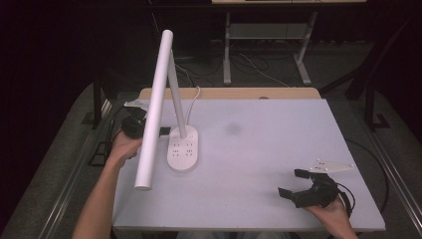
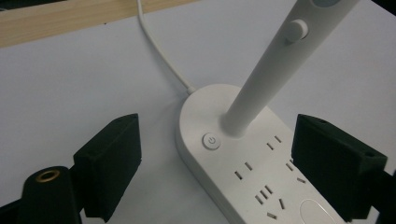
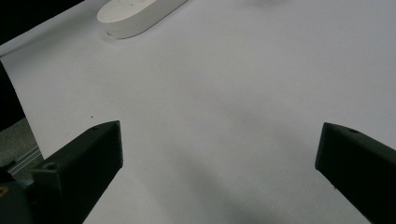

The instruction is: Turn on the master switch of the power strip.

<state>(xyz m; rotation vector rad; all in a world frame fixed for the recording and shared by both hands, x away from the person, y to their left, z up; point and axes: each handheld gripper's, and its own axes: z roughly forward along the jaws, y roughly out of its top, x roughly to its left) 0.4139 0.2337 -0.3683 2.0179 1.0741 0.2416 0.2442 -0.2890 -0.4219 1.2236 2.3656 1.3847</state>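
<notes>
Black fingers (image 2: 112, 163) of the left gripper (image 2: 224, 158) stand wide, holding nothing, straddling the lamp base (image 2: 233, 154) on the worktop (image 1: 278, 149) — lined up for its power button (image 2: 211, 141). Right gripper (image 1: 293, 184) rests apart near the front edge — open, empty.

Surface (image 1: 278, 149): pale grey-white sheet over a light wooden top, wood strip (image 1: 234, 93) exposed along far edge. Floor (image 1: 64, 149): grey carpet, dim. Beyond: second desk with white metal legs (image 1: 227, 50), loose cables (image 1: 259, 67) on floor beneath. Room dark at back and sides.
</notes>
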